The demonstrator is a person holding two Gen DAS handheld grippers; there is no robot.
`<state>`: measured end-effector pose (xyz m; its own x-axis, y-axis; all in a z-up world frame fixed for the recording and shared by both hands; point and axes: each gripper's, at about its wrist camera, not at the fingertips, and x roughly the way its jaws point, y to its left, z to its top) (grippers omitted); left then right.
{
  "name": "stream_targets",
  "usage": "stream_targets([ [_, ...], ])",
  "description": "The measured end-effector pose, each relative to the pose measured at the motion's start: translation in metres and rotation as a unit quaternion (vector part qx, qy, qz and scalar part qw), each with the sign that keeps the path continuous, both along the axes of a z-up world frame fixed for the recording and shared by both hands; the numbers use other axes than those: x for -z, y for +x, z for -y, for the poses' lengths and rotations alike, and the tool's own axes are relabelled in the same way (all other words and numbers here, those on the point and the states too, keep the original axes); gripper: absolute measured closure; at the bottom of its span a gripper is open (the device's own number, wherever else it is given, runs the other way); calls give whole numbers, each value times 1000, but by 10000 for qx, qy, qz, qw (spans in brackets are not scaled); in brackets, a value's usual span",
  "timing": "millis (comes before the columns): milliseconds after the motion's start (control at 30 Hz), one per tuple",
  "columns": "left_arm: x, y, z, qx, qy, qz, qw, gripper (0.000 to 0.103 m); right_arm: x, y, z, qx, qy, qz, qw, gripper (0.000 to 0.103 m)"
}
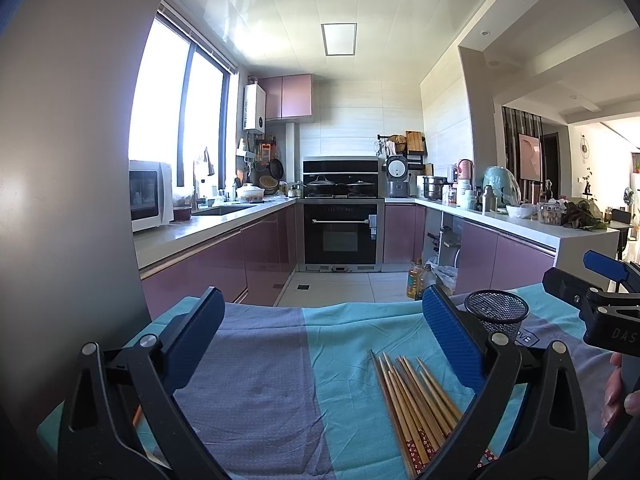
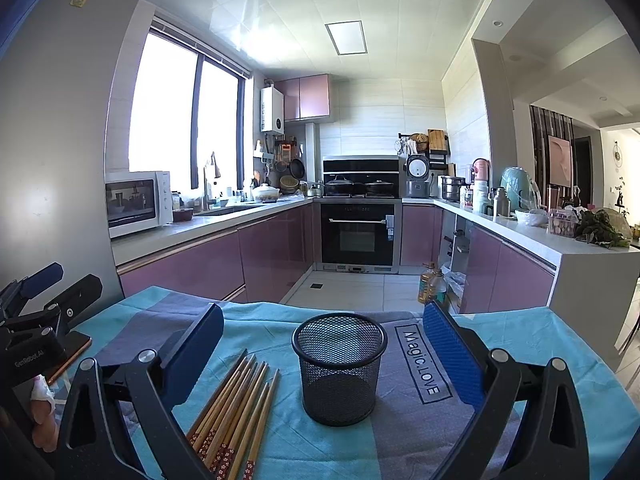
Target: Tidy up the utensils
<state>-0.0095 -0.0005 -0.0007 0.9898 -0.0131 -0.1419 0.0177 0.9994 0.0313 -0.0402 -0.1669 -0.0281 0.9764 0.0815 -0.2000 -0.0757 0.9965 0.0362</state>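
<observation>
A black mesh cup (image 2: 339, 368) is standing upright in the lower middle of the right wrist view, on a teal and grey cloth (image 2: 360, 452) that is covering the tabletop. Through the mesh and over its rim the cup is showing nothing inside. In the left wrist view the same cup (image 1: 498, 316) is sitting at the right edge of the cloth (image 1: 260, 380), partly hidden behind the blue pad of one finger.

A bundle of wooden chopsticks (image 2: 236, 408) is lying flat on the cloth just left of the cup, apart from it, their patterned red ends pointing toward the bottom of the frame. In the left wrist view the chopsticks (image 1: 416, 404) are lying in the lower right, running under the right-hand finger.

The right gripper (image 2: 323, 344) is hovering with its fingers spread wide, gripping nothing; the cup is appearing between them in the picture. The left gripper (image 1: 323, 332) is likewise holding its fingers wide apart over bare cloth, empty. Each gripper is also showing at the edge of the other's view: the left one (image 2: 44, 304) at the left edge, the right one (image 1: 600, 296) at the right edge.

Printed on a grey panel of the cloth, right of the cup, the words "Magic.LOVE" (image 2: 422, 362) are running toward the lower right.
</observation>
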Motion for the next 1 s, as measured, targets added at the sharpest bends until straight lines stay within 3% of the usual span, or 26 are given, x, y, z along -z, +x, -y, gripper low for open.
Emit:
stream_targets([
  [1000,-1,0,2,9,-21,-13,10000,5,1,4,0,6,23,-59,10000,6],
])
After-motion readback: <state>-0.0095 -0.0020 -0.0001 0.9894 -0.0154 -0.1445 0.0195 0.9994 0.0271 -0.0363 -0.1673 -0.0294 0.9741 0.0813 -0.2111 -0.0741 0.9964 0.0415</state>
